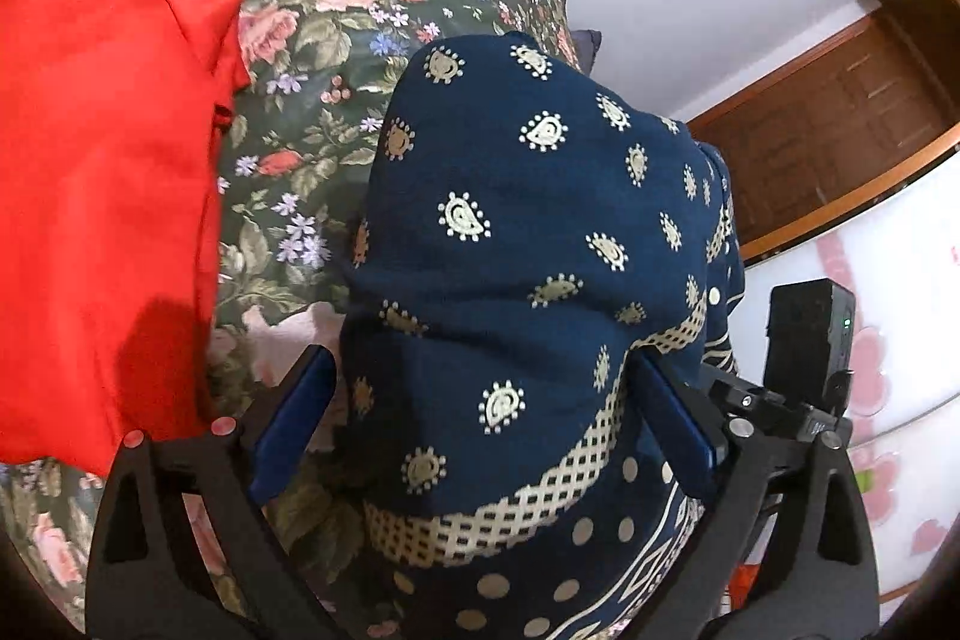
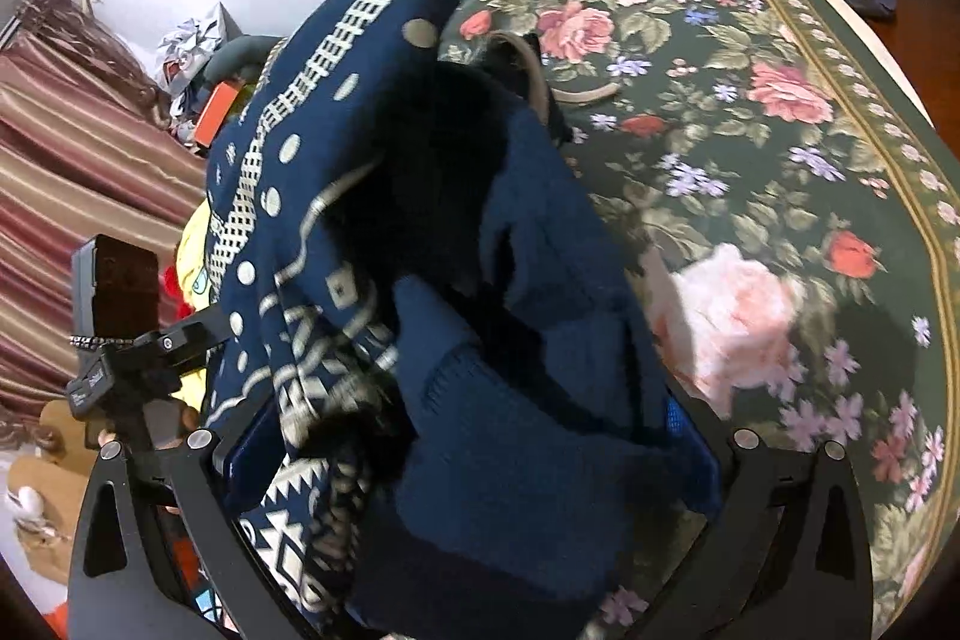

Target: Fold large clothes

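Observation:
A navy cloth with cream paisley and a checked border is bunched up on the floral bedspread. My left gripper is open wide around its near end. The cloth drapes over the right blue finger, and the left finger stands just beside the cloth's edge. In the right wrist view the same navy cloth is heaped between the wide jaws of my right gripper and covers most of both pads. A red garment lies flat to the left.
The bedspread stretches out to the right with a patterned border at its edge. A wooden door and a white cabinet stand beyond the bed. A striped curtain, a yellow item and clutter sit to the left.

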Demonstrator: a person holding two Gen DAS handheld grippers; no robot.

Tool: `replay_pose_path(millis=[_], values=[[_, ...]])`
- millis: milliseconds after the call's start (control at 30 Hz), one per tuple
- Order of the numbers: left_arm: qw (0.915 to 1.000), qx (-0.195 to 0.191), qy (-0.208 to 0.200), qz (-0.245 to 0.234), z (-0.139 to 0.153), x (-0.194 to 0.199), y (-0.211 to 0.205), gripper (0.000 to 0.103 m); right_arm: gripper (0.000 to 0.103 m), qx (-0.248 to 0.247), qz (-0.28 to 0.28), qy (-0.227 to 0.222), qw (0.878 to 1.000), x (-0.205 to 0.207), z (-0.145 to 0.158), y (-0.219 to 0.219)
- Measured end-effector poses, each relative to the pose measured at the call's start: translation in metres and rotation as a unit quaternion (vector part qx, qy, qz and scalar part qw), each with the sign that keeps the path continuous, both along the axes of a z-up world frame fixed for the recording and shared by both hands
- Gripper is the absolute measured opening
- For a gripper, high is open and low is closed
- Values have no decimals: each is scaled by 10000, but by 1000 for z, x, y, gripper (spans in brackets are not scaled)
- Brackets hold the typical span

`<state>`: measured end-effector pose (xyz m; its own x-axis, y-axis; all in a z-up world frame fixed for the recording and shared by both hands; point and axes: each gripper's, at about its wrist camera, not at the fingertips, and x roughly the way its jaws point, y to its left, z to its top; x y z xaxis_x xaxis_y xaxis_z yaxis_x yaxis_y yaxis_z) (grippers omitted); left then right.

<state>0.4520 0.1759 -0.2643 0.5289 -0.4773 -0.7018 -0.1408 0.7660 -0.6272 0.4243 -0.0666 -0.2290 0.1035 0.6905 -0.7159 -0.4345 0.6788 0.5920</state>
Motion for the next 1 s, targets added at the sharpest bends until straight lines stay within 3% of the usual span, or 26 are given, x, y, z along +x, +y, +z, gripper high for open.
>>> replay_pose_path(millis=[100, 167, 233, 367, 467, 567, 767, 1000], values=[[9998, -207, 63, 13, -4, 1, 2, 99, 99, 16, -9, -28, 10000, -1, 2, 2], [9996, -267, 74, 4, -5, 1, 3, 98, 89, 107, 0, -3, 9999, -3, 5, 1], [9994, -325, 64, -33, -4, 1, 1, 93, 79, 142, -5, -20, 9999, -4, 7, 0], [9999, -89, -38, -49, 4, -4, -3, 81, 52, 6, 21, -246, 9997, -13, 21, 3], [9998, -36, -152, -137, 15, -15, -4, 69, 43, -115, 17, -449, 9989, -18, 33, 8], [9996, 41, -219, -148, 30, -24, -4, 64, 37, -135, 2, -550, 9984, -21, 43, 15], [9974, 367, -609, -77, 74, -44, 7, 62, 35, -41, 50, -740, 9972, -29, 68, 35], [9935, 581, -965, 167, 119, -74, 54, 62, 35, 112, 301, -1070, 9937, -34, 100, 83]])
